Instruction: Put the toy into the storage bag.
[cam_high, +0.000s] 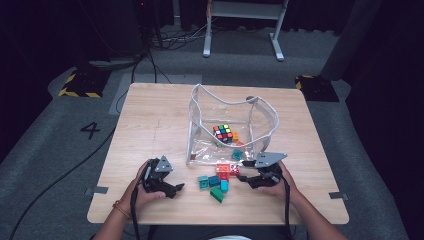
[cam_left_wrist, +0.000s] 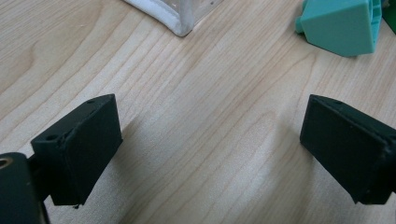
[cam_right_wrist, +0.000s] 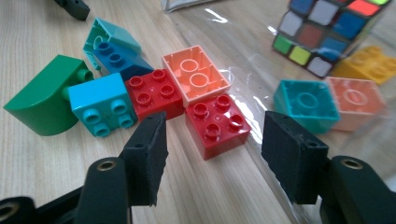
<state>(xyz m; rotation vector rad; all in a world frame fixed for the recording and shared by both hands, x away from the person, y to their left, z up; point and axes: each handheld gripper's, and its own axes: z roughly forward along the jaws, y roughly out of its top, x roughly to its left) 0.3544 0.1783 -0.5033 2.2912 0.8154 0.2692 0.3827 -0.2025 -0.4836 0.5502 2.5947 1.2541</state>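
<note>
Your right gripper (cam_right_wrist: 212, 149) has its fingers wide and empty around the red brick (cam_right_wrist: 215, 125), which sits on the counter (cam_high: 150, 130) at the near edge of the clear bag (cam_high: 197, 125). Closing now probably drags the neighbouring red brick (cam_right_wrist: 154, 93) or pinches the plastic. Your left gripper (cam_left_wrist: 210, 149) rests wide open and empty.

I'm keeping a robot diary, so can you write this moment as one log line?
work: blocks into clear bag | right claw: open, nearing red block | left claw: open, empty, over table
</note>
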